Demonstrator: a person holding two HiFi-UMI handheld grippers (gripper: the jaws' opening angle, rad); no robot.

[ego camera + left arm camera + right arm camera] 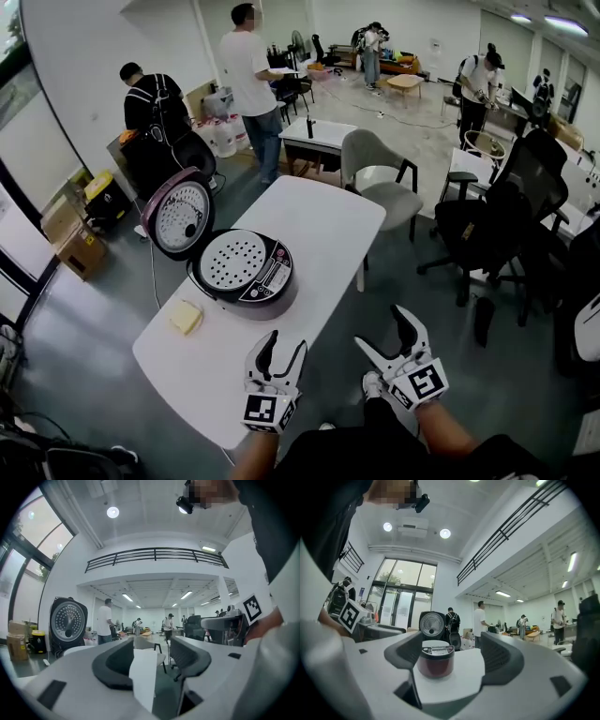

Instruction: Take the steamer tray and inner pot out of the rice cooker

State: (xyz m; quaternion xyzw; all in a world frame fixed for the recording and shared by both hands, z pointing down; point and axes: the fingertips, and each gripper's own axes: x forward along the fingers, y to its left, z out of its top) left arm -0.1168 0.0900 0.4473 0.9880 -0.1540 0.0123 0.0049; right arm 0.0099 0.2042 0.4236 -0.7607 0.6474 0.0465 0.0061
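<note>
The dark red rice cooker [253, 281] stands on the white table [319, 220] with its lid [178, 216] swung up to the left. The white perforated steamer tray [232, 260] sits in its mouth and hides the inner pot. My left gripper [283, 345] is open over the table's near edge, short of the cooker. My right gripper [382, 330] is open off the table's near right side. In the right gripper view the cooker [436, 660] shows far off between the open jaws of the right gripper [447, 654]. The left gripper [150, 660] holds nothing; the raised lid [68, 620] is at its left.
A yellow block [186, 317] lies on the table left of the cooker. A grey chair [380, 178] stands at the table's far end, black office chairs [487, 225] to the right, cardboard boxes [75, 239] on the left. Several people stand at the back.
</note>
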